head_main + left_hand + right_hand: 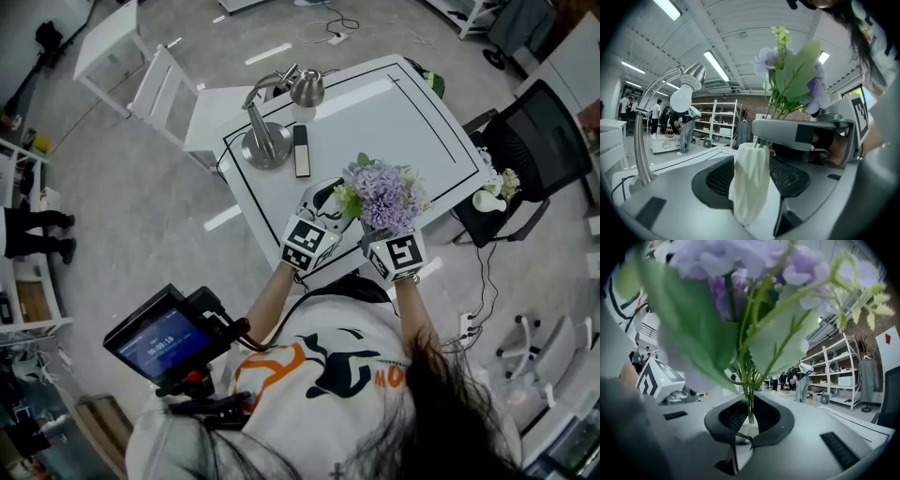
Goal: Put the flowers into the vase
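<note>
Left gripper (753, 187) spread wide, clasping the vase (750, 161); right gripper (750, 423) pinched shut on flowers (749, 399)

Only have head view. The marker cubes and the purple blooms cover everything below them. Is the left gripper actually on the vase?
Observer: Yes. In the left gripper view the left gripper has the white faceted vase between its jaws, and both pads look pressed against its sides.
Operator: Stems in yet?
Observer: The same view shows the green stems of the purple flowers running down into the vase's mouth. How deep they go is hidden inside it.
</note>
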`<act>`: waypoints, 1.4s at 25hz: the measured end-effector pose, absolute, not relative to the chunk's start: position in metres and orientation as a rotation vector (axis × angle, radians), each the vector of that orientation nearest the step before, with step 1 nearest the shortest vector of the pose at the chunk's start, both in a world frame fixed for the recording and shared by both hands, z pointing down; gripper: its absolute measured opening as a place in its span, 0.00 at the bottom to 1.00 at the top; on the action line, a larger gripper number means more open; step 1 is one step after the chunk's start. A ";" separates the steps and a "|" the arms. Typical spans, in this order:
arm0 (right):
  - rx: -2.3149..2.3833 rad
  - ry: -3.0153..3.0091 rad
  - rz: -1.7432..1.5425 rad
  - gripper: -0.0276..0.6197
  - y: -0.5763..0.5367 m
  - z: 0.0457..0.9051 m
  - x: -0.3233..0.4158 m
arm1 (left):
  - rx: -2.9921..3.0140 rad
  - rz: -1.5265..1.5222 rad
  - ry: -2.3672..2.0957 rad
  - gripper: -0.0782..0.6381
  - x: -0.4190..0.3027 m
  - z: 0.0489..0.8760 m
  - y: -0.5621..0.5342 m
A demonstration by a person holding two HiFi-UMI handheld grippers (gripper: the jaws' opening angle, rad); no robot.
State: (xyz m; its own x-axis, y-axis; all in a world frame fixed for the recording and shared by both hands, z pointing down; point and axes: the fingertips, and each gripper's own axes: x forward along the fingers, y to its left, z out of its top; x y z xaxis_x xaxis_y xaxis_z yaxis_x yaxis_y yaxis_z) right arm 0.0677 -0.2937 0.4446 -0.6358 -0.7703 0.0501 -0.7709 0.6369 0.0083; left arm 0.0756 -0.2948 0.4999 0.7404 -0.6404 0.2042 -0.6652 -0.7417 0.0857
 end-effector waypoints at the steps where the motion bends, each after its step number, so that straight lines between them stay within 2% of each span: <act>1: 1.322 -2.789 0.037 0.07 -0.295 0.446 0.068 | 2.788 0.244 -1.051 0.45 0.076 0.500 -0.294; 4: 1.300 -2.769 0.091 0.08 -0.296 0.449 0.067 | 2.793 0.248 -1.048 0.45 0.077 0.500 -0.293; 5: 1.281 -2.763 0.110 0.12 -0.296 0.449 0.065 | 2.793 0.247 -1.048 0.45 0.077 0.500 -0.293; 7: 1.241 -2.742 0.142 0.31 -0.296 0.452 0.061 | 2.791 0.242 -1.049 0.45 0.076 0.499 -0.293; 8: 1.229 -2.729 0.150 0.33 -0.296 0.454 0.060 | 2.789 0.239 -1.049 0.45 0.076 0.499 -0.293; 24: 1.354 -2.652 0.220 0.46 -0.295 0.456 0.065 | 2.796 0.218 -1.027 0.45 0.074 0.501 -0.297; 35: 1.451 -2.605 0.393 0.48 -0.284 0.468 0.080 | 2.811 0.197 -0.999 0.45 0.073 0.499 -0.298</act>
